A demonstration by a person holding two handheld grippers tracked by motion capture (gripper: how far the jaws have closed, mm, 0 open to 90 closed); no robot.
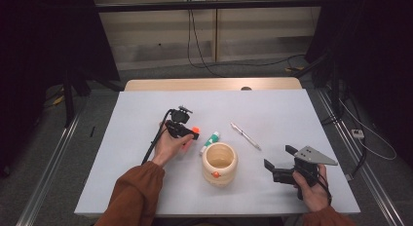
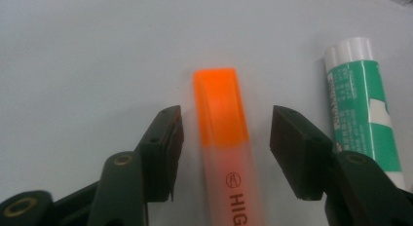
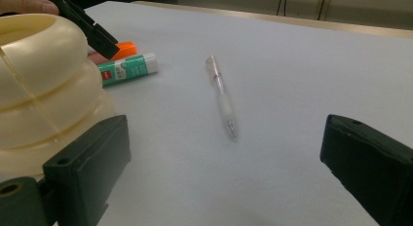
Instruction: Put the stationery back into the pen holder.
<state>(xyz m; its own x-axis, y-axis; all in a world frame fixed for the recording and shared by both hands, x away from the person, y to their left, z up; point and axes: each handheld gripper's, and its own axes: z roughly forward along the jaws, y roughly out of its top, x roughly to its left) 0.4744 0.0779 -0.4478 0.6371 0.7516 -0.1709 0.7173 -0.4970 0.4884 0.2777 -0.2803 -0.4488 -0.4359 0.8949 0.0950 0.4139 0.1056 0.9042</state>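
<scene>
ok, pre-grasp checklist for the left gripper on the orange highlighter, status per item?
1. Highlighter lies between the left gripper jaws, roughly centred: ok.
2. Pads touching the highlighter: not ok, a gap shows on each side; not gripped yet.
3. Glue stick beside the right-hand jaw in the left gripper view: close, apart from the highlighter; whether the jaw clears it, cannot tell.
4. Cream pot upright, mouth open, nothing seen inside: ok.
5. Right gripper open, holding nothing, off to the pot's right: ok.
6. Pen lies apart from both grippers: ok.
</scene>
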